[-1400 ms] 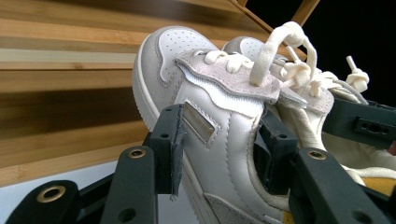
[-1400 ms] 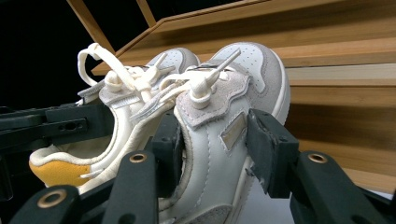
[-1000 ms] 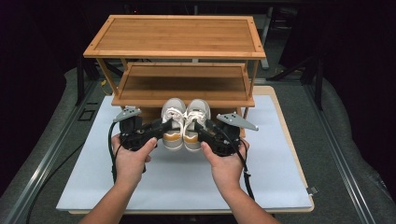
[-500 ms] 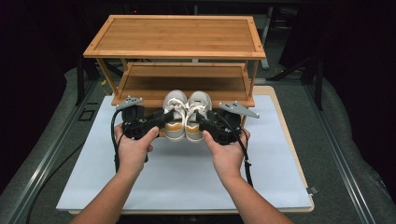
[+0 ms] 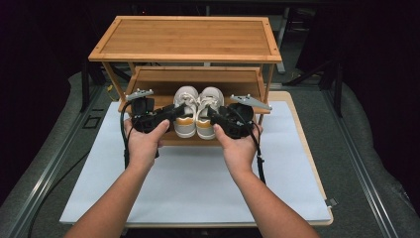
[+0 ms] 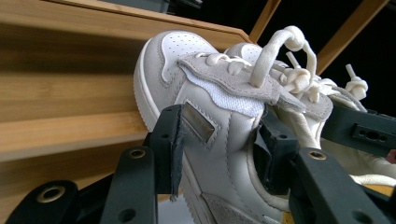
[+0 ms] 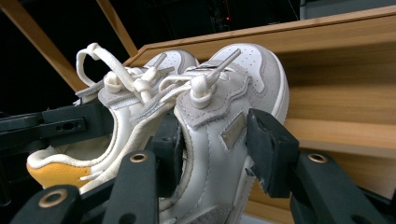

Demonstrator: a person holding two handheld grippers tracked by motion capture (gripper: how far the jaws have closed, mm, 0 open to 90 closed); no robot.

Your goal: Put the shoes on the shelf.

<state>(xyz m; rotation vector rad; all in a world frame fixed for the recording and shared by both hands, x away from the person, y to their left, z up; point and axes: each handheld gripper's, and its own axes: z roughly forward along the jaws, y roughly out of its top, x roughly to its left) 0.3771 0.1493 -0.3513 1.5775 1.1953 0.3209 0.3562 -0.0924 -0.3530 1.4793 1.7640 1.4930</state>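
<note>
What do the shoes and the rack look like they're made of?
The shoes: smooth off-white leather or a synthetic like it, with a slight sheen, fuzzy grey suede-like panels along the lace rows, a white mesh strip, and woven cotton-like laces. The rack: light wood, possibly bamboo, judging by fine parallel slat lines and a satin finish. Both grippers are shut on the shoes.

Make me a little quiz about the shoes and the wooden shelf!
1. True or false: each gripper holds one shoe.
2. Which level of the rack are the shoes heading onto? A) top B) lower C) the white mat
3. Fill in: the heel lining of the left shoe is ____.

Key:
1. True. The left gripper clamps the left shoe and the right gripper clamps the right shoe.
2. B. Their toes lie over the lower shelf, though I can't tell if they rest on it.
3. Yellow.
</note>
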